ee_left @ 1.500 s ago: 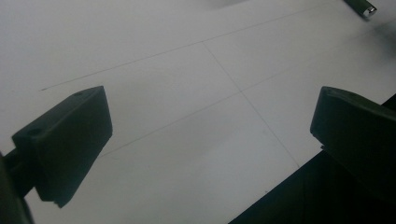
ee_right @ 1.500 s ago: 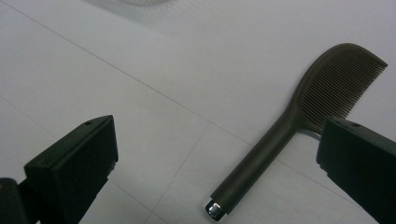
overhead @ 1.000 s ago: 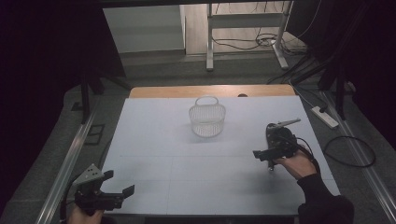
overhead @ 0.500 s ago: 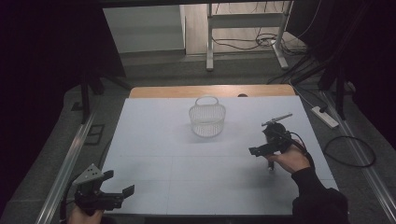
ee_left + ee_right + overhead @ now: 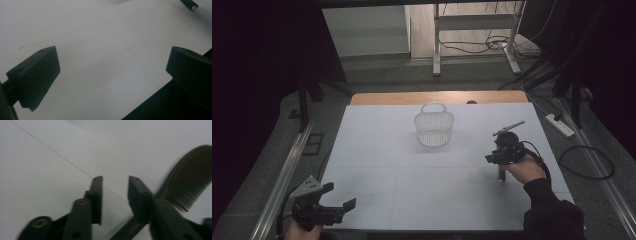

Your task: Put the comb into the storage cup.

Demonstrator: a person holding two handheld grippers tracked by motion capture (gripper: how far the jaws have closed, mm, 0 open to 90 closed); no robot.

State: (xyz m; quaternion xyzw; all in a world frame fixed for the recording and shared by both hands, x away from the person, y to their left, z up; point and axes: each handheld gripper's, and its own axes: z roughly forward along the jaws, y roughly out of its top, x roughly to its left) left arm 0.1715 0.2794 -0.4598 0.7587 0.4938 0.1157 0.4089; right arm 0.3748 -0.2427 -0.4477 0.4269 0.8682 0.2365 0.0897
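Observation:
A dark comb (image 5: 192,182) lies flat on the white table sheet (image 5: 412,175), its handle running under my right gripper's right jaw. The right gripper (image 5: 115,195) points down at the sheet on the table's right side (image 5: 490,159). Its jaws have just been closing and now stand narrow. Bare sheet shows in the gap, and the comb lies beside that gap, not in it. The left gripper (image 5: 339,196) rests at the near left corner, its jaws wide open over bare sheet (image 5: 112,75).
A white wire basket (image 5: 433,127) with a handle stands upright at the middle back of the sheet. A wooden table edge (image 5: 412,97) runs behind it. Rails, a power strip (image 5: 560,125) and cables flank the table.
The right gripper's jaws have drawn much closer together, and the hand has shifted slightly. The left gripper has stayed where it was.

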